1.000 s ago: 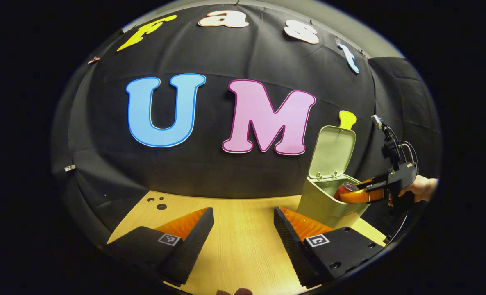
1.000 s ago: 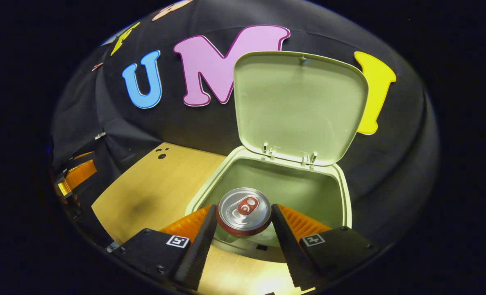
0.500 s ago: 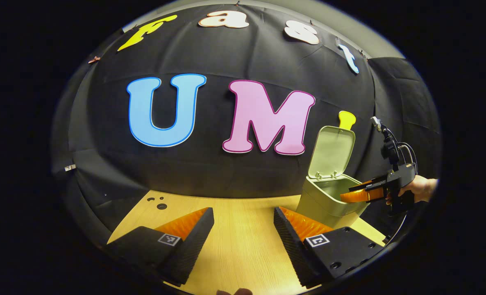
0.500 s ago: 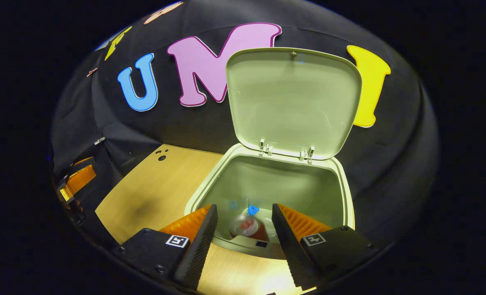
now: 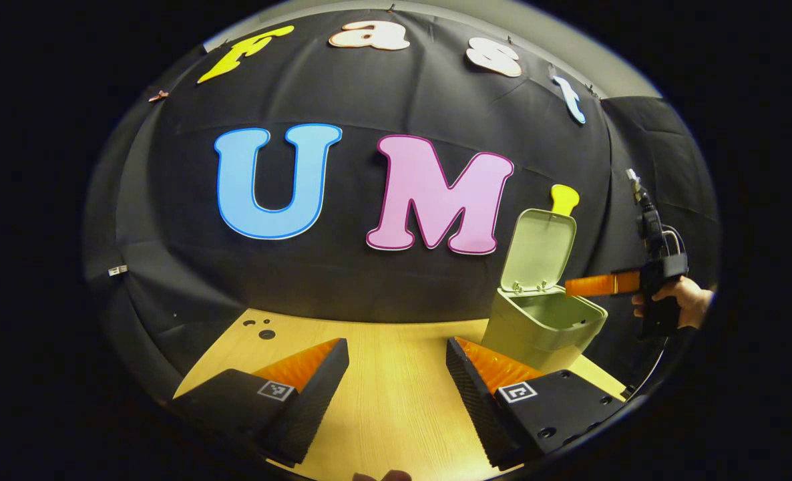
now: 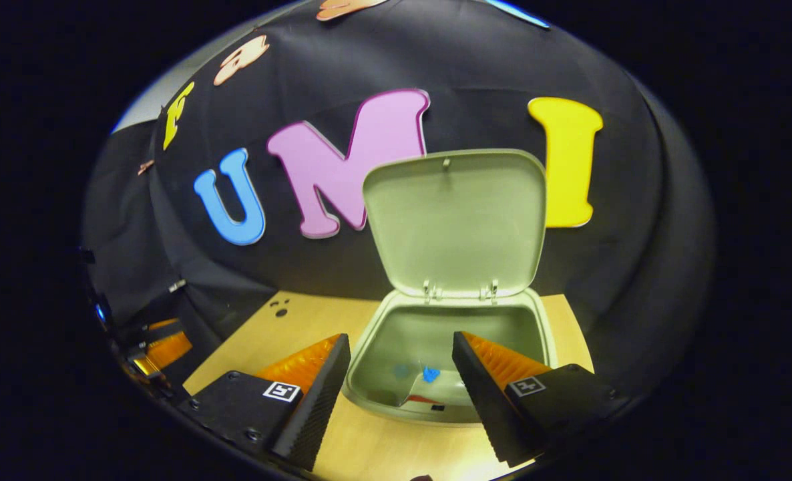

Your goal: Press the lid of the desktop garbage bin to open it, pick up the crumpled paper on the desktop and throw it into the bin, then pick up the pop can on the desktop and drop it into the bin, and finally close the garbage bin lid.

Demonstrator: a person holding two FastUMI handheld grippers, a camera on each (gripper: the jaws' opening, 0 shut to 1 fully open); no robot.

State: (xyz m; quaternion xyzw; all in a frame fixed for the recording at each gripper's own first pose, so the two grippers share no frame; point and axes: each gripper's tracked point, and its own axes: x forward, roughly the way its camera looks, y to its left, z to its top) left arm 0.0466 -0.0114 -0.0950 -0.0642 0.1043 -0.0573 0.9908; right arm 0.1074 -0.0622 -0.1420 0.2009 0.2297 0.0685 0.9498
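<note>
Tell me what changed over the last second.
The right gripper let go of the pop can, which dropped into the garbage bin, then lifted up and back. The lid stayed open, and the left gripper stayed open above the table.

The bin (image 6: 376,374) mouth is left unobstructed from above; its raised lid (image 6: 455,224) blocks the rear, toward the bench (image 5: 382,394) back edge.

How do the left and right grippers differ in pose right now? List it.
Left gripper sits low over bare table, beside the bin; right gripper is held higher, before the bin's mouth. Left gripper faces the wall; right gripper faces the raised lid. Both are open and empty.
</note>
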